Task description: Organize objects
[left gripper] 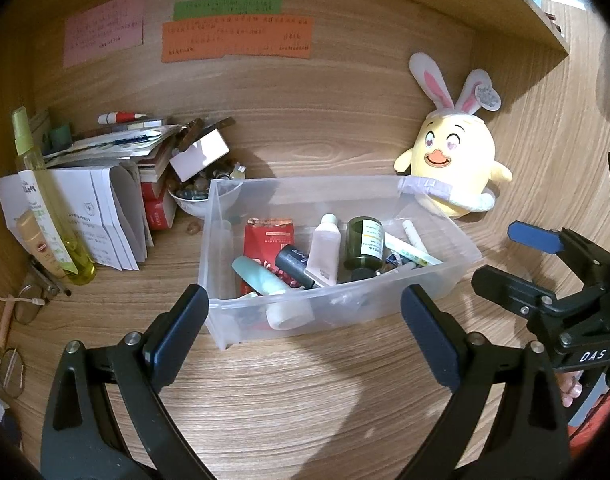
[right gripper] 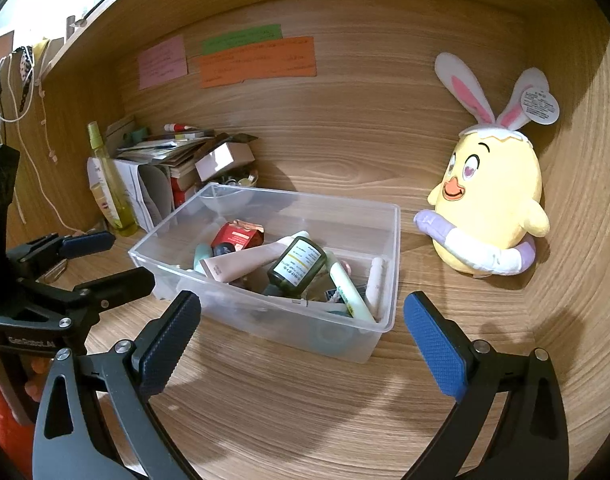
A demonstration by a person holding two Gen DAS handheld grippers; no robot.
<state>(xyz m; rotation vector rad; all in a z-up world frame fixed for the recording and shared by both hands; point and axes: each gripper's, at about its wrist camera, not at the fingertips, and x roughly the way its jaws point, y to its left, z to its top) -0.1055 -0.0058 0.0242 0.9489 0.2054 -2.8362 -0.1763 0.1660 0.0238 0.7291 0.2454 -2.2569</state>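
Observation:
A clear plastic bin (left gripper: 445, 258) (right gripper: 265, 318) sits mid-desk. It holds a dark green bottle (left gripper: 365, 242) (right gripper: 295, 266), a pale pink tube (left gripper: 325, 248) (right gripper: 241, 262), a red packet (left gripper: 267, 236) (right gripper: 237, 236), a teal tube (left gripper: 257, 276) and other small items. My left gripper (left gripper: 305, 334) (right gripper: 105, 258) is open, just in front of the bin's near wall, with nothing between its fingers. My right gripper (right gripper: 301, 338) (left gripper: 513, 256) is open too, empty, near the bin's right corner.
A yellow chick plush (left gripper: 451, 160) (right gripper: 491, 208) with rabbit ears leans on the back wall to the right. At the left stand a yellow spray bottle (left gripper: 49, 196) (right gripper: 111, 178), stacked papers and books (left gripper: 117, 184), a white bowl (left gripper: 197, 200) of small things and glasses (left gripper: 29, 304). Coloured notes (left gripper: 237, 36) hang on the wall.

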